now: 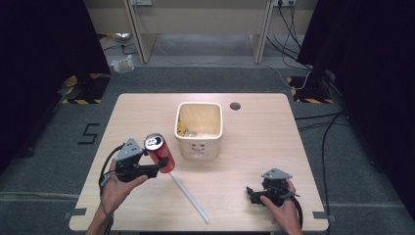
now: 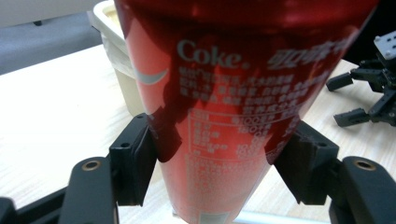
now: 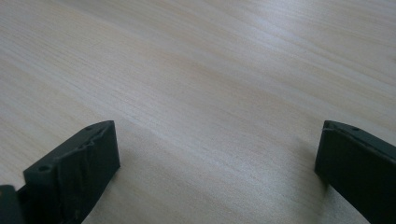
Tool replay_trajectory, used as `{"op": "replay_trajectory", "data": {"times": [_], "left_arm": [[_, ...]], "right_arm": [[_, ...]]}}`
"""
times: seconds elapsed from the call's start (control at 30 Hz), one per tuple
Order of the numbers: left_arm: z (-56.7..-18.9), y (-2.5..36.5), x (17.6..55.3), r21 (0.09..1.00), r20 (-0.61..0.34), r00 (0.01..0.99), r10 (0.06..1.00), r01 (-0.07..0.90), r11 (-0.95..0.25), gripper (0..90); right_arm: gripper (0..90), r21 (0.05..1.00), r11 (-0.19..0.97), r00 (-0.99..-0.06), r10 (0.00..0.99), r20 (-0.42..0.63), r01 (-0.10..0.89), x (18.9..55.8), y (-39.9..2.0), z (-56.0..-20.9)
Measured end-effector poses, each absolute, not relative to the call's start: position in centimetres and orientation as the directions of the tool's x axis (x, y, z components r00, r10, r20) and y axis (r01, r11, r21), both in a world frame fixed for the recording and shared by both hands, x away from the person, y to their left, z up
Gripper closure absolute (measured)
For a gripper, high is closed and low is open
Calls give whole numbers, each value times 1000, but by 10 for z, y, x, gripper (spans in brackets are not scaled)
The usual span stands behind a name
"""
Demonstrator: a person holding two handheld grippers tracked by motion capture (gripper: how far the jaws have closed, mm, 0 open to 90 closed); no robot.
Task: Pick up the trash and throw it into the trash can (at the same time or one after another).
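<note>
Cream bin (image 1: 199, 142) (scraps inside); red can (image 1: 159, 152) in left gripper (image 1: 155, 169)

Even overhead light, dark curtained edges, soft low-resolution high view, close gripper views blurred, glossy reflections on can (image 2: 224, 93)

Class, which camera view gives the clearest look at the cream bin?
The high view: the whole cream bin with its open top on the table. The left gripper view catches one corner behind the red can.

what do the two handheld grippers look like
Both the left gripper and the right gripper are black with two blocky jaws. Each carries a grey three-cornered plate on top and trails a black cable. The forearms show no sleeves.
</note>
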State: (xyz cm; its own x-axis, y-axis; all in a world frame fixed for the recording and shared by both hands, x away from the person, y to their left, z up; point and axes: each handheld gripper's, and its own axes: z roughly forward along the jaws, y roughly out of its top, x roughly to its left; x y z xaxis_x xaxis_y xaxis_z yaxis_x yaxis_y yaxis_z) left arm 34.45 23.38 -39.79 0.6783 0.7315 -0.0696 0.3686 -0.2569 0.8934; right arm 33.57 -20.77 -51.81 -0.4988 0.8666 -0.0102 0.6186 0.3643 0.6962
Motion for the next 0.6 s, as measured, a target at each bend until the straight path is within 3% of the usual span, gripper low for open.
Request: {"op": "replay_trajectory", "data": {"times": [0.6], "left_arm": [[-365,236,366,901,-54,681,730,348,-258,344]], "right_arm": [[0,696,365,-500,866,-10,618,336,-208,-518]]}}
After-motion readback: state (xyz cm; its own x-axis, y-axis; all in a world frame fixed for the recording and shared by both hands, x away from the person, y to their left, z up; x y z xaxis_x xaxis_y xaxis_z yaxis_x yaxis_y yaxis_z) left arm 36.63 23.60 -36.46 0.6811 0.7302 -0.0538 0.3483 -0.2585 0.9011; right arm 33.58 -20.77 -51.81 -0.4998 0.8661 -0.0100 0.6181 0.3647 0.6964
